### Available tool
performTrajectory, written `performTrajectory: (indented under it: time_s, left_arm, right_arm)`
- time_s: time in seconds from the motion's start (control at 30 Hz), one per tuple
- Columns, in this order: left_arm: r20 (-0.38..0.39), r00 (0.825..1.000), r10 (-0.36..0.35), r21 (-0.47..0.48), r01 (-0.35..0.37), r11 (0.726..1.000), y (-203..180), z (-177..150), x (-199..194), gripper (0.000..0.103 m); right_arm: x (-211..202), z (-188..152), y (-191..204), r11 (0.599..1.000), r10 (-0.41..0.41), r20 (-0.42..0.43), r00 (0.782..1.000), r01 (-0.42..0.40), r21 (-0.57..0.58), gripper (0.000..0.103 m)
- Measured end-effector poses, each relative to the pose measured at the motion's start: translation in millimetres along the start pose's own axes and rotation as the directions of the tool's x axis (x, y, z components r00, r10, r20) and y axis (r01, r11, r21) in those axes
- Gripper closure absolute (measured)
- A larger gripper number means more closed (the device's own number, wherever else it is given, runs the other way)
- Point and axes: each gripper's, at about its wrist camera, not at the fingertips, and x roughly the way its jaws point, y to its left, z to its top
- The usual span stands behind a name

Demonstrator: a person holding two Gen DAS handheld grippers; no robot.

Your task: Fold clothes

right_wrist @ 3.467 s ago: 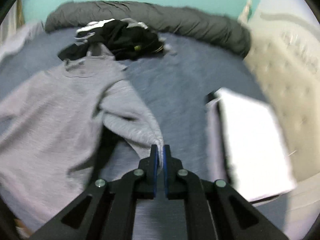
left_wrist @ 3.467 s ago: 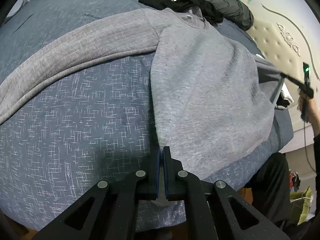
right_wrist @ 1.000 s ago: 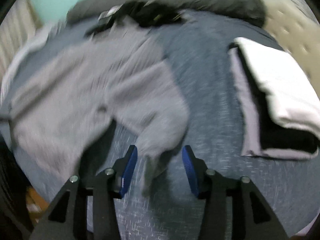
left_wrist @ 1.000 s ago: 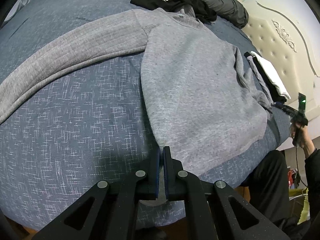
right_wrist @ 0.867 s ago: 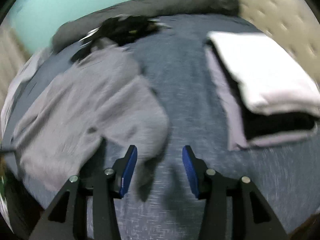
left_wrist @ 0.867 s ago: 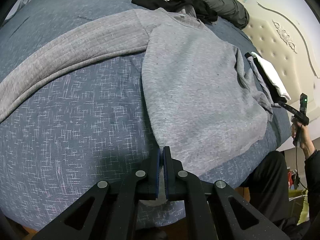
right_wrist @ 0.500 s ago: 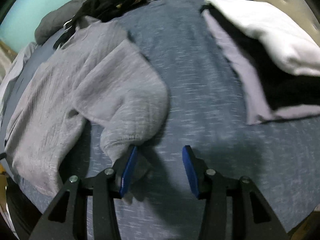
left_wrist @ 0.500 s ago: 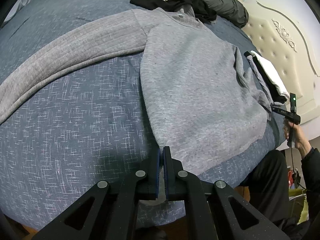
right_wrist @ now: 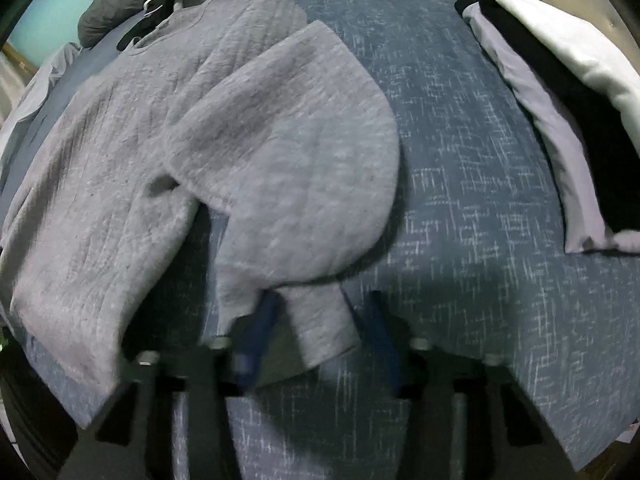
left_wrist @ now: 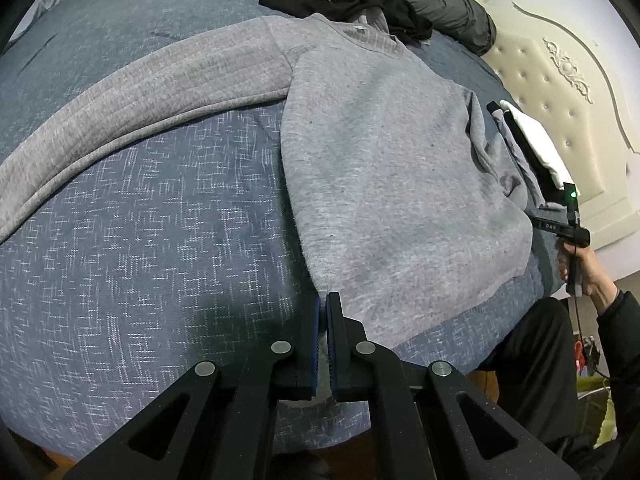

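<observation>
One grey sweater lies spread flat on the blue bed cover, straight ahead of the left tool. That tool's two blue-lined pads are pressed together on the sweater's near hem corner, which sits right at their tips. One long sleeve runs away to the left of this tool, stretched out across the cover. The other sleeve is doubled back over the body on the far right side.

Seen from the right wrist, that doubled sleeve hangs directly in front of the right tool, and its cuff drops down between the two blue pads. The pads stand apart and are closing; the picture is smeared here, but they do not seem to press the cuff yet. From the left wrist, the right tool shows at the far right edge of the sweater, held by one hand in a dark sleeve.

To the right of the right tool lies one stack of three folded pieces: pale lilac, black and white. Beyond the sweater's collar, far ahead of both tools, sits one loose heap of dark clothes, with a dark rolled quilt behind it. One padded cream headboard stands to the right.
</observation>
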Motion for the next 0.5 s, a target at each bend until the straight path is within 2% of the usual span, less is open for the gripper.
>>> performTrajectory:
  time_s: [0.03, 0.07, 0.33, 0.5]
  left_arm:
    - [0.000, 1.000, 0.001, -0.001, -0.001, 1.000, 1, 0, 0, 0.100]
    - [0.000, 1.000, 0.001, -0.002, -0.001, 1.000, 1, 0, 0, 0.100]
    - [-0.001, 1.000, -0.001, 0.002, 0.001, 1.000, -1, -2, 2, 0.100]
    - [0.000, 1.000, 0.002, -0.003, -0.002, 1.000, -2, -1, 2, 0.100]
  right_arm:
    - [-2, -2, 2, 1.000, 0.003, 0.000, 1.000, -0.003, -0.009, 0.087]
    - [-5, -3, 5, 1.000, 0.001, 0.004, 1.000, -0.001, -0.018, 0.094]
    - [-51, -2, -2, 1.000, -0.015, 0.090, 0.996, 0.017, -0.024, 0.098]
    - [-100, 6, -44, 0.997, -0.073, 0.176, 0.982, 0.074, 0.001, 0.098]
